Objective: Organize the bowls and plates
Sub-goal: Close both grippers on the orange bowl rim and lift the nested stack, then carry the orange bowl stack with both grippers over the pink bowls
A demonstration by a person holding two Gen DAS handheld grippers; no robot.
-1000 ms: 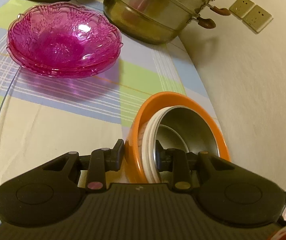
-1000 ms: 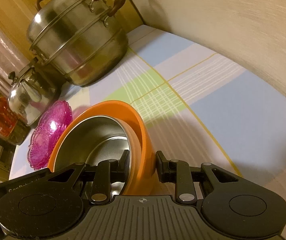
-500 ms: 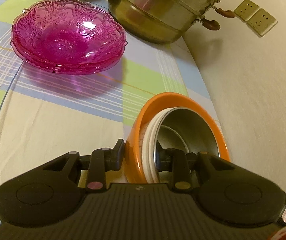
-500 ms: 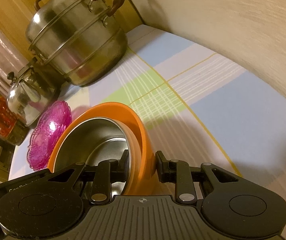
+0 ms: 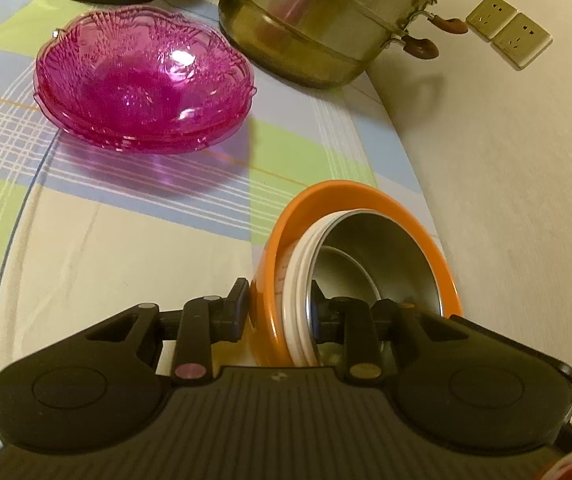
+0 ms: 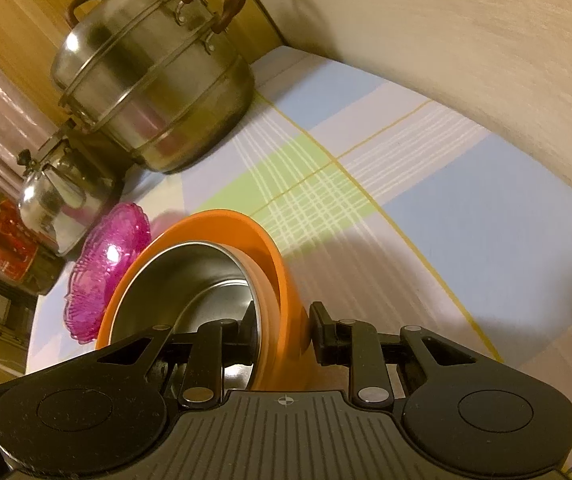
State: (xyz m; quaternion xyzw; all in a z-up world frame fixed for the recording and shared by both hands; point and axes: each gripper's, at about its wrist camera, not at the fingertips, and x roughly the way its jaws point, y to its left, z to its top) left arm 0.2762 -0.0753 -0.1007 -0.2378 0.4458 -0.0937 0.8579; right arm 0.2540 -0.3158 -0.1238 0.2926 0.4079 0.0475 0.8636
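A nested stack is held by both grippers: an orange bowl (image 5: 366, 192) outside, white bowls (image 5: 302, 280) within it, and a steel bowl (image 5: 386, 256) innermost. My left gripper (image 5: 280, 308) is shut on the stack's left rim, one finger outside the orange wall, the other inside the steel bowl. My right gripper (image 6: 284, 330) is shut on the opposite rim of the orange bowl (image 6: 246, 224), its inner finger inside the steel bowl (image 6: 182, 276). Stacked pink glass bowls (image 5: 142, 84) rest on the cloth ahead to the left, also visible as pink glass bowls (image 6: 106, 264) in the right wrist view.
A large steel steamer pot (image 5: 326, 28) stands behind the pink bowls, with a kettle (image 6: 54, 196) beside it. A bottle with a red label (image 6: 2, 240) is at the far left. The wall (image 5: 506, 200) with two sockets (image 5: 510, 36) runs along the checked tablecloth (image 5: 86, 248).
The left wrist view has drifted slightly, so the pink bowls and pot sit a little further right. Both grips on the stack are unchanged, and the right wrist view is the same.
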